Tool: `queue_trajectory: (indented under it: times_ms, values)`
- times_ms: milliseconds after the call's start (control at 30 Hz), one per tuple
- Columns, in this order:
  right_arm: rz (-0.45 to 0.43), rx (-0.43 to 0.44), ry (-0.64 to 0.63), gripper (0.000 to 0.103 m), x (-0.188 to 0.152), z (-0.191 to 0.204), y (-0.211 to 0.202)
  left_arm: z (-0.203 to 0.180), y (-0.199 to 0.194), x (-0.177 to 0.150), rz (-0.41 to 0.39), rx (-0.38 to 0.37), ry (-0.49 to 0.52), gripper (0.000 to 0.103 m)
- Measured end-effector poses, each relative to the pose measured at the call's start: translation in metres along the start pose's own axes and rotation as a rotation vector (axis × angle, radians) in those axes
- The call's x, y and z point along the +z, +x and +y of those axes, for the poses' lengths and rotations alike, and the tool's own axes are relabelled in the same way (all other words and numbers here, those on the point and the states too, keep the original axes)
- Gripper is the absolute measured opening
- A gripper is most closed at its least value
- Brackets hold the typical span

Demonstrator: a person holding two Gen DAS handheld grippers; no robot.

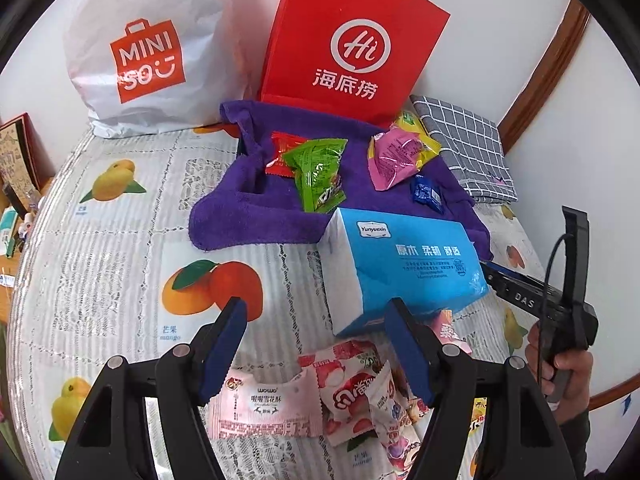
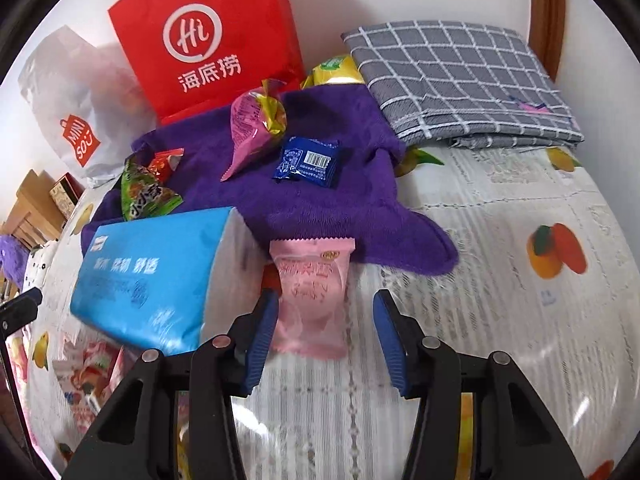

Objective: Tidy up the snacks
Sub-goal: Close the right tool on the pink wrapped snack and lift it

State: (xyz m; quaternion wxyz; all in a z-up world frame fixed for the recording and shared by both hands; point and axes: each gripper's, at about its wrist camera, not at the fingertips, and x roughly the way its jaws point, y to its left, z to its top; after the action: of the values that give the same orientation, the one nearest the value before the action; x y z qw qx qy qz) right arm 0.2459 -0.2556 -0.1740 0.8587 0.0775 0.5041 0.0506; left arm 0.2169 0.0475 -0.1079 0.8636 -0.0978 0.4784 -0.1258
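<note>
My right gripper (image 2: 325,340) hangs just over the pink snack pack (image 2: 312,300). The pack lies on the fruit-print tablecloth (image 2: 500,240), right in front of my tongs and partly between them. Its long side runs away from me, from my tongs up toward the purple towel (image 2: 340,200), and its far end tucks just under the towel's edge. My right jaws stand apart, not pressing yet. The left blue pad (image 2: 262,340) is at the pack's left edge, maybe touching it. The right pad is still off to the side with bare cloth in between. So the jaws would close across the short side, which I think is the good way to pinch it.

The blue tissue pack (image 2: 152,276) sits tight on the left, near my left pad. I must not bump it. On the right there is lots of open cloth, so I can move that way.

My left gripper (image 1: 316,348) is open too, holding nothing. It hovers above other pink and red snack packs (image 1: 344,396) close to me. The right one is the nearer one to this pack.

Green, red, pink and blue snacks (image 2: 308,160) rest on the towel farther back.
</note>
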Motion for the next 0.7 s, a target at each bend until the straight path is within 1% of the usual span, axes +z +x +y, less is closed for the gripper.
queue_trajectory:
  times_ms: [200, 367, 433, 467, 700]
  values:
    - [0.020, 0.007, -0.007, 0.050, 0.004, 0.002, 0.014, 0.002, 0.007, 0.001, 0.011, -0.007, 0.007, 0.069]
    - [0.039, 0.062, 0.032, 0.050, 0.007, -0.005, 0.021, 0.005, 0.009, 0.000, 0.011, -0.014, 0.000, 0.069]
    - [0.039, 0.063, 0.037, 0.044, 0.008, -0.006, 0.022, 0.006, 0.009, 0.000, 0.013, -0.015, -0.001, 0.069]
    - [0.041, 0.068, 0.037, 0.037, 0.008, -0.006, 0.022, 0.006, 0.009, -0.001, 0.014, -0.015, -0.002, 0.069]
    - [0.014, 0.070, 0.026, 0.035, 0.006, -0.006, 0.007, 0.008, 0.006, -0.004, 0.010, -0.016, -0.009, 0.069]
